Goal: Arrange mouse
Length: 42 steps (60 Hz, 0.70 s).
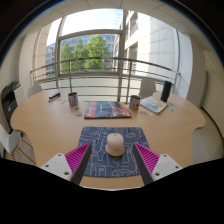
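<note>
A pale pinkish-white mouse (115,144) sits on a dark blue mousepad (112,158) (patterned with fine light lines); magenta finger pads (78,159).

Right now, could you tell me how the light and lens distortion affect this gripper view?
In the gripper view, daylight from the window backlights the scene, so the table is evenly lit; the wide lens bows the railing and table edge; the mouse on its mat shows clearly between the open tool fingers.
</note>
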Motion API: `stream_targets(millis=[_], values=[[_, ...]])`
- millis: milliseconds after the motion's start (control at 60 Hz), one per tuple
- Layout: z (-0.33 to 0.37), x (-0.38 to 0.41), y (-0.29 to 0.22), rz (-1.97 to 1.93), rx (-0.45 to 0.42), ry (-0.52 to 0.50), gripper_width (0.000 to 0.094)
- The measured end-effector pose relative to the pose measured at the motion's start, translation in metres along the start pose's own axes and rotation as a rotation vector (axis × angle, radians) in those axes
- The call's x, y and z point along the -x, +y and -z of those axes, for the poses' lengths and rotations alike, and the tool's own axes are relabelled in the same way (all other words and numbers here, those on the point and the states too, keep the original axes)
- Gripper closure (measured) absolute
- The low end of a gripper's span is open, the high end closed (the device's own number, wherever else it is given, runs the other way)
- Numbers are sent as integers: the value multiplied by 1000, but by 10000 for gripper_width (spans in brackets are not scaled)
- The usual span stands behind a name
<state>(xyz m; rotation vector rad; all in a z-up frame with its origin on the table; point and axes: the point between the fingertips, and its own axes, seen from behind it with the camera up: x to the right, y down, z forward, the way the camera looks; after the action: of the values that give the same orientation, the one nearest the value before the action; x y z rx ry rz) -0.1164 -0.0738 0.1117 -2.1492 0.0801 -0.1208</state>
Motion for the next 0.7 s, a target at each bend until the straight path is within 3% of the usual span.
stream_targets(millis=[333, 700], values=[[131, 8, 37, 25, -14, 48, 88], [161, 11, 56, 28, -4, 54, 88]])
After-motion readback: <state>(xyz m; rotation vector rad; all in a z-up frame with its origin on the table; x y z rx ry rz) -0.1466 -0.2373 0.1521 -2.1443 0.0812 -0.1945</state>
